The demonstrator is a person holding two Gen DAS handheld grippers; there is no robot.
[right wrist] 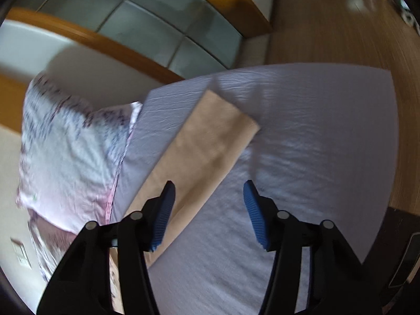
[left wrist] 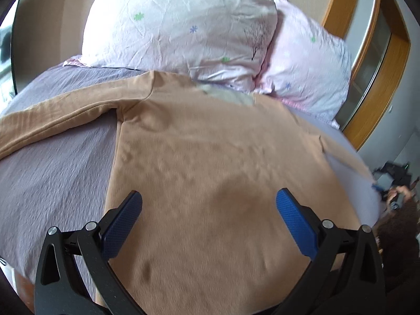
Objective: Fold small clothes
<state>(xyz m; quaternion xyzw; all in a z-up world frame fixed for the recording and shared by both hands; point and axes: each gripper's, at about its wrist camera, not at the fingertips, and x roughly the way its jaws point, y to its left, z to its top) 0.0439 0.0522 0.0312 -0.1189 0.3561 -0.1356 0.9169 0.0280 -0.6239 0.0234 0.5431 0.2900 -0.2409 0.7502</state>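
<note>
Nothing readable is showing in either view: no words, labels, brand marks or numbers are appearing on anything here.

Tan shirt [left wrist: 210, 157], lilac sheet [left wrist: 52, 170], prob. floral pink pillows [left wrist: 178, 26].

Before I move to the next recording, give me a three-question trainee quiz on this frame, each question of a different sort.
1. True or false: the left tool is shut on the tan shirt.
2. Multiple choice: in the right wrist view, the tan sleeve lies on
A. the wooden floor
B. the lavender bedsheet
C. a floral pillow
3. Fill in: at the head of the bed, beyond the shirt's collar, lie two floral ____.

Key
1. False; both the left tool and the right tool are open and hold nothing.
2. B
3. pillows
</note>
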